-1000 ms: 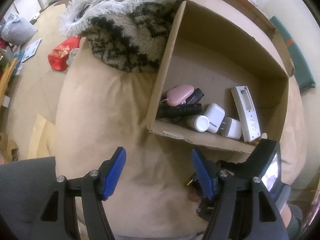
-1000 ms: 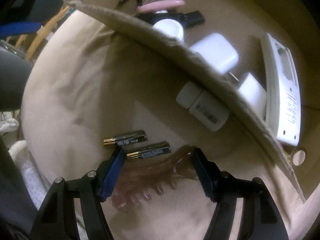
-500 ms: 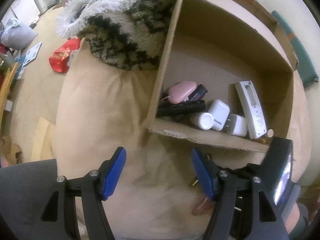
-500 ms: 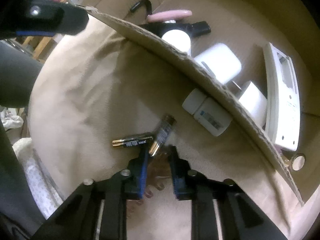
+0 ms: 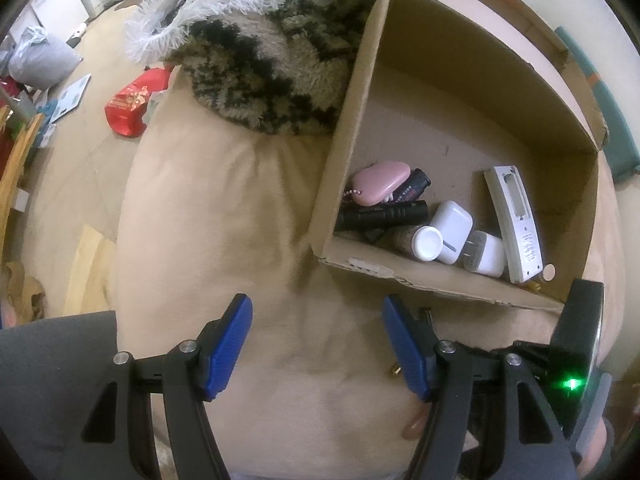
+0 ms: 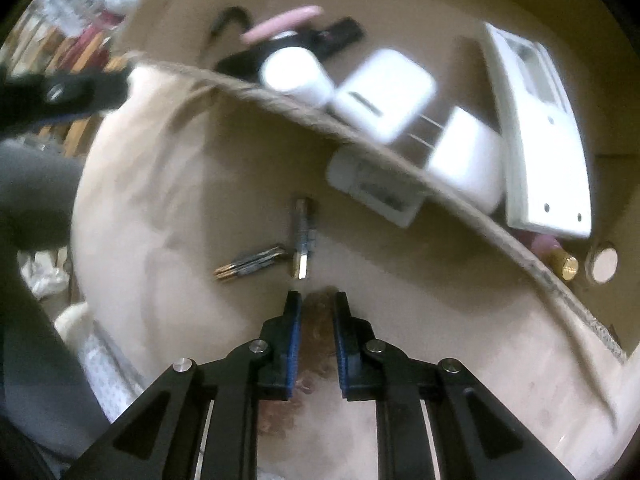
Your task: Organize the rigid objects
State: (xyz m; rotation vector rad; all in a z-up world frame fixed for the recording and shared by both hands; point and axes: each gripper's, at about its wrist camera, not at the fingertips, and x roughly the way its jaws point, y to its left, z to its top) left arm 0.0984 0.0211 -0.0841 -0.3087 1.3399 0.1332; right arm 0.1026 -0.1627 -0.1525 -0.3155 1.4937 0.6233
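Observation:
My right gripper is shut on a translucent brown hair claw clip, lifted just above the beige cushion. Two batteries lie on the cushion just ahead of its tips. A white bottle lies against the outside of the cardboard box. Inside the box are a pink case, a black flashlight, white chargers and a white remote. My left gripper is open and empty above the cushion, left of the right gripper's body.
A fuzzy black-and-cream blanket lies behind the cushion beside the box. A red bag and other clutter sit on the floor at left. A gold-capped item and a white disc lie in the box corner.
My right gripper closed on the hair clip and lifted it slightly. One battery was knocked and turned to point away. The left gripper stayed open and barely shifted.

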